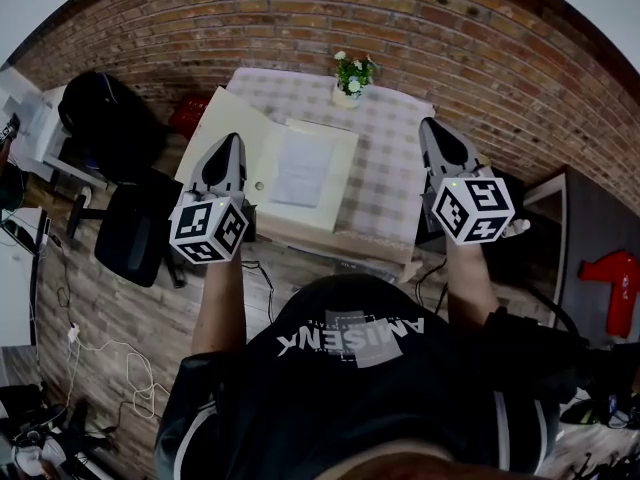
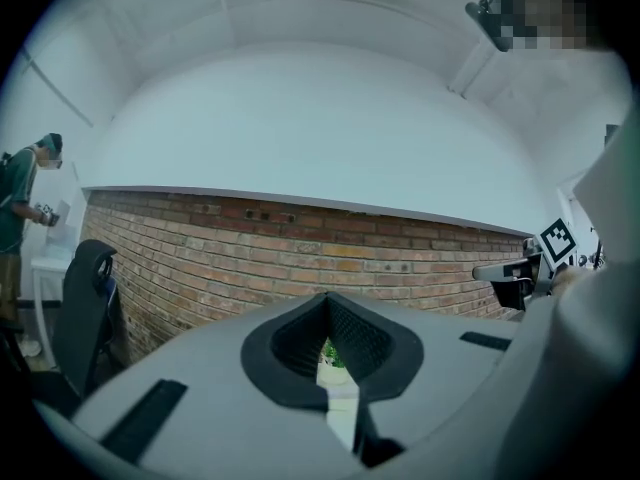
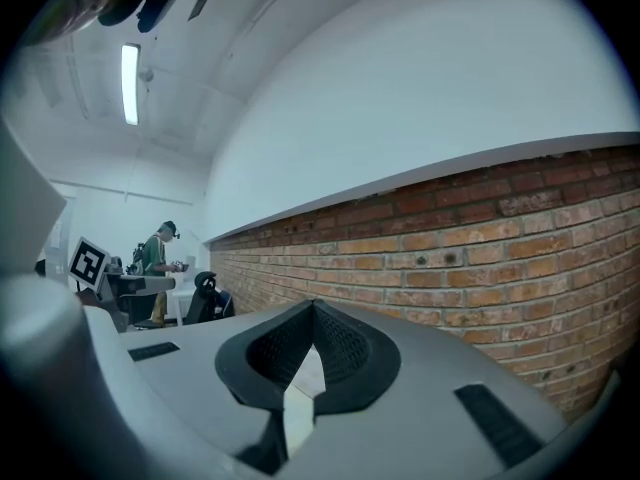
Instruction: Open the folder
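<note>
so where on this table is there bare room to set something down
Bare: the checked cloth between the open folder and the right claw, in front of the flower pot. Crowded: the left half, covered by the folder, left claw by its edge.

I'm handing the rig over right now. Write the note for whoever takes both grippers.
Left gripper: jaws shut, nothing between them, held level at the folder's left side.
Right gripper: jaws shut, empty, held level at the right side of the table, clear of the folder.
Folder: lies open on the checkered tablecloth, a sheet of paper showing inside. A small flower pot stands behind it.
Done: the folder looks opened.
Left: probably nothing beyond drawing both grippers back.
</note>
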### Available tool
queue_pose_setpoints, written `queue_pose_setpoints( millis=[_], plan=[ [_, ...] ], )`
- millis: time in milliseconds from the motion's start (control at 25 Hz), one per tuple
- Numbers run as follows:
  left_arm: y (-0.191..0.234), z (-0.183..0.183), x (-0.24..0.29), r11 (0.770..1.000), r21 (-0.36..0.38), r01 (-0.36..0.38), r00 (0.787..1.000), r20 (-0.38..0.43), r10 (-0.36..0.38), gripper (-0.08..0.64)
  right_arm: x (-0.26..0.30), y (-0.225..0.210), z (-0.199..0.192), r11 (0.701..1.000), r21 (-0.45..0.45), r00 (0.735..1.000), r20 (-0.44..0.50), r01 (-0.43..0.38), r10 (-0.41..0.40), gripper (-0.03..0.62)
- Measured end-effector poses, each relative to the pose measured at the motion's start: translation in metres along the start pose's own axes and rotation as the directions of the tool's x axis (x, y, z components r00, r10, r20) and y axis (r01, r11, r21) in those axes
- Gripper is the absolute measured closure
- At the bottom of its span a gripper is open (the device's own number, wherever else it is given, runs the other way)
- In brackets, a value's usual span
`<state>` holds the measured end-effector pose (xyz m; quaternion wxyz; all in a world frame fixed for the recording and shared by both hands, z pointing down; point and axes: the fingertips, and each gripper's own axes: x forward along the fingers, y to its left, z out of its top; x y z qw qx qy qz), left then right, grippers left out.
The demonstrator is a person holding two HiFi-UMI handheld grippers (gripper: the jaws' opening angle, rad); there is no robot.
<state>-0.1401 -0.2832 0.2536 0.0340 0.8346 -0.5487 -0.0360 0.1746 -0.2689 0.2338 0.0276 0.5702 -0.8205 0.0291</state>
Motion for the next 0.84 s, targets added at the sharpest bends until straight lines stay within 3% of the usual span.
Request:
queue_pose_setpoints(
  millis=[840],
  plan=[
    [-0.007,0.0018,-0.0009,1.0,0.008,-0.019,1.0,0.019,0.019,0.549,-0.0021,-0.0086,0.0038,1.0,0.016,1.0,0.018,0.009,-0.009,0.552]
  ],
)
